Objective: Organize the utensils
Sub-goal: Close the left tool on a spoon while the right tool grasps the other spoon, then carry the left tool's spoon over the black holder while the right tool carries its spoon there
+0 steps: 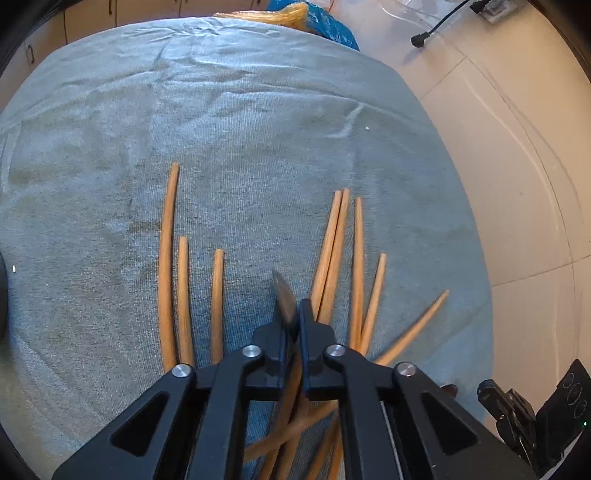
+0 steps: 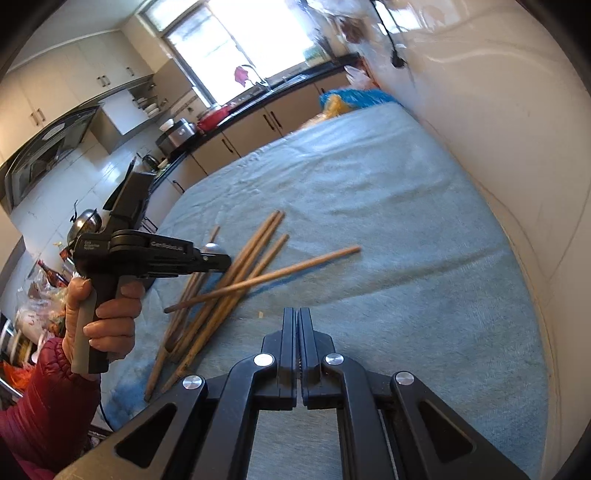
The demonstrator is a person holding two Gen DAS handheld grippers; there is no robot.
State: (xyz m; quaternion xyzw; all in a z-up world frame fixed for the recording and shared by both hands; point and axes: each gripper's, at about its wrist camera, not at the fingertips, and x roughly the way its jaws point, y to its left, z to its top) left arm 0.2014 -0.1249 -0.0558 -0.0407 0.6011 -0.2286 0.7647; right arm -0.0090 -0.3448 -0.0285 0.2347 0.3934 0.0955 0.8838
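Observation:
Several wooden chopsticks lie on a blue-grey cloth. Three lie side by side on the left; a crossed pile lies on the right. My left gripper is shut on a chopstick, whose blurred dark tip sticks out ahead of the fingers, above the cloth. In the right wrist view the left gripper is held over the pile, with the chopstick sticking out across it. My right gripper is shut and empty, above the cloth right of the pile.
A white tiled wall borders the cloth on the right. A blue and orange plastic bag sits at the far end. A kitchen counter and cabinets stand beyond the table. A person's hand in a red sleeve holds the left gripper.

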